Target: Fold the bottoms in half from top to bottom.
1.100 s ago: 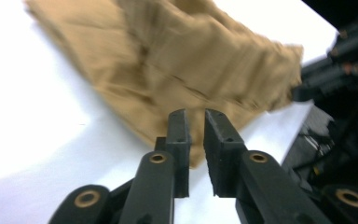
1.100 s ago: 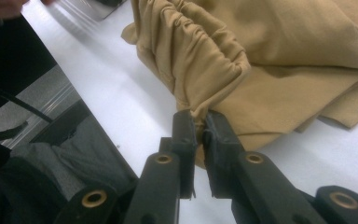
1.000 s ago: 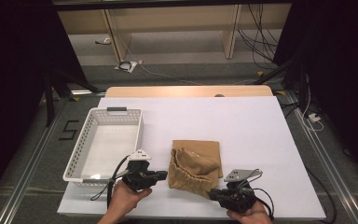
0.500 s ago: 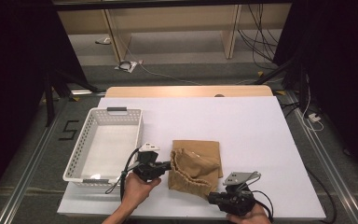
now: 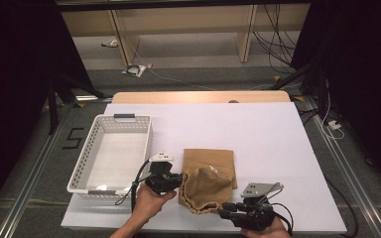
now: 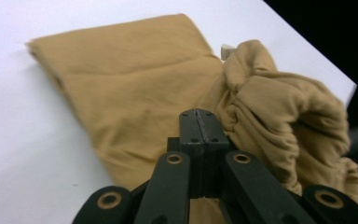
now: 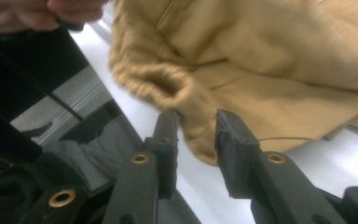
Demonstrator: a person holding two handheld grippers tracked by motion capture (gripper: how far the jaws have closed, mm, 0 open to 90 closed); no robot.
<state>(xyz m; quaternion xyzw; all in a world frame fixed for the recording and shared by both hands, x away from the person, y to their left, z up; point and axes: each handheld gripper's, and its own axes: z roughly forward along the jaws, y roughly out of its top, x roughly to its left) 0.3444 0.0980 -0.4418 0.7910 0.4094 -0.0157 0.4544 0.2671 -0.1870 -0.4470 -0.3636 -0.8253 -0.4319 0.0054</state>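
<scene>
Left gripper [image 5: 174, 181] jaws together at tan cloth [image 5: 209, 179] edge, lower middle; right gripper [image 7: 196, 122] jaws just opening, cloth hem between.

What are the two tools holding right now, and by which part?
The left tool is shut; whether cloth is pinched cannot be told. The right tool, its jaws just opening, straddles the tan garment's gathered hem without pressing it.

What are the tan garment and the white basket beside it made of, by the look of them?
The tan folded garment looks like soft matte knit fabric, perhaps cotton: it creases, and its gathered band is ribbed. The white slotted basket looks like moulded plastic: thin rigid walls with even slots and a slight sheen.
</scene>
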